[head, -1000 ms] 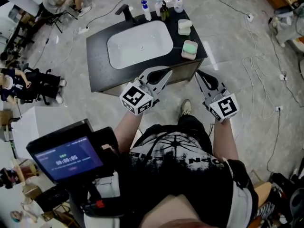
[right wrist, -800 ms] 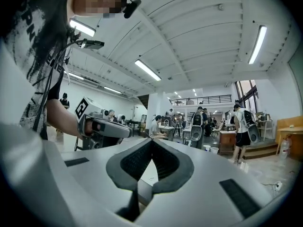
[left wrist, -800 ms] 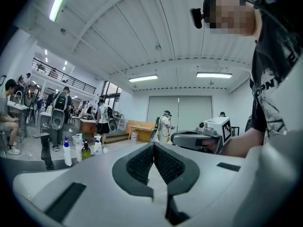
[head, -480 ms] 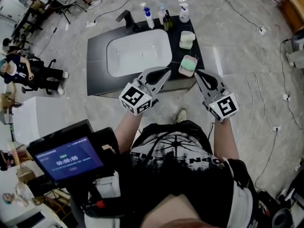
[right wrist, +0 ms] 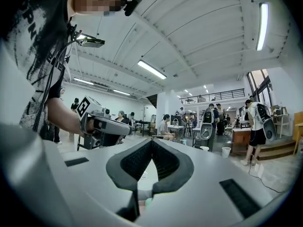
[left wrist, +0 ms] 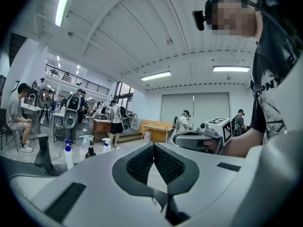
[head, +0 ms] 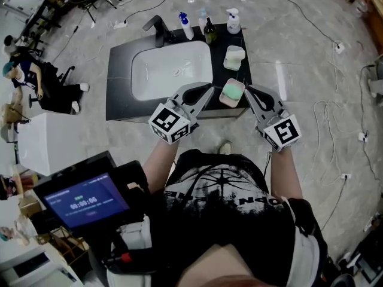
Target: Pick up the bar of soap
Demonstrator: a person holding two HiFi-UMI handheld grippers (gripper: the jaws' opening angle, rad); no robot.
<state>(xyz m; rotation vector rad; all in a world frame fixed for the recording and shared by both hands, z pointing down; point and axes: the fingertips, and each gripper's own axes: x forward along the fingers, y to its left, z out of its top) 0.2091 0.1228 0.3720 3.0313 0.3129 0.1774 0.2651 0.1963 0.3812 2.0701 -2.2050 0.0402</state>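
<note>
1. In the head view, a dark counter (head: pixel 118 76) held a white sink (head: pixel 170 70) on its left side. A tap (head: pixel 157 27) and a row of bottles (head: pixel 208 30) stood along its far edge.
2. The left gripper (head: pixel 209 89) hung over the counter's near edge, just left of the soap. Its 2 jaws were pressed together with nothing between them.
3. The green bar of soap (head: pixel 233 92) lay in a dish (head: pixel 222 99) near the counter's front right corner. It sat between the 2 grippers and apparently touched neither. A pale bar (head: pixel 234 57) lay beyond it.
4. The right gripper (head: pixel 248 89) hung just right of the soap, its jaws likewise closed and empty.
5. The step in hand looked like the approach, with the soap not yet gripped. The next move probably called for 1 gripper to spread its jaws, tip downward and straddle the bar before squeezing. A slick bar might slip.
6. Only the head view showed the soap plainly.
   - The left gripper view looked almost level. It caught the tap, the bottles, the other gripper and people (left wrist: pixel 115 119) in the hall.
   - The right gripper view caught the left gripper, seated people and ceiling lights.
</note>
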